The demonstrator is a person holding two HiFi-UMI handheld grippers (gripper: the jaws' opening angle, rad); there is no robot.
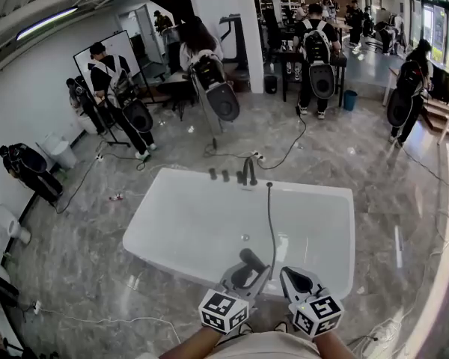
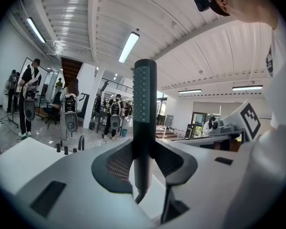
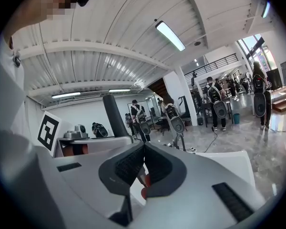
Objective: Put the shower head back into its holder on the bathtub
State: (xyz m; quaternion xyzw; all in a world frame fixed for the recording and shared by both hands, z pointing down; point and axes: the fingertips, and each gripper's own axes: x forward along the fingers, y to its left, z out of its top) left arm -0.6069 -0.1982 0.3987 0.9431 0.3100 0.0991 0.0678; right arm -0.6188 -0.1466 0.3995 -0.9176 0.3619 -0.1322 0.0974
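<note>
A dark stick-shaped shower head (image 1: 251, 261) stands upright between the jaws of my left gripper (image 1: 253, 274), over the near rim of the white bathtub (image 1: 157, 223). Seen from the left gripper view, the shower head (image 2: 144, 113) rises from the pads of the left gripper (image 2: 144, 149), which are shut on its stem. Its grey hose (image 1: 271, 223) runs across the tub to a fitting (image 1: 269, 186) on the far rim, beside the faucet (image 1: 248, 172). Just to the right, my right gripper (image 1: 293, 277) is empty. In its own view the right gripper (image 3: 144, 149) has its jaws together, and the shower head (image 3: 113, 116) shows to the left.
Two knobs (image 1: 218, 175) sit left of the faucet on the far rim. Cables (image 1: 284, 152) trail over the marble floor beyond the tub. Several people with backpack rigs (image 1: 315, 47) stand farther back. A white wall (image 1: 30, 88) and a mirror (image 1: 105, 66) lie to the left.
</note>
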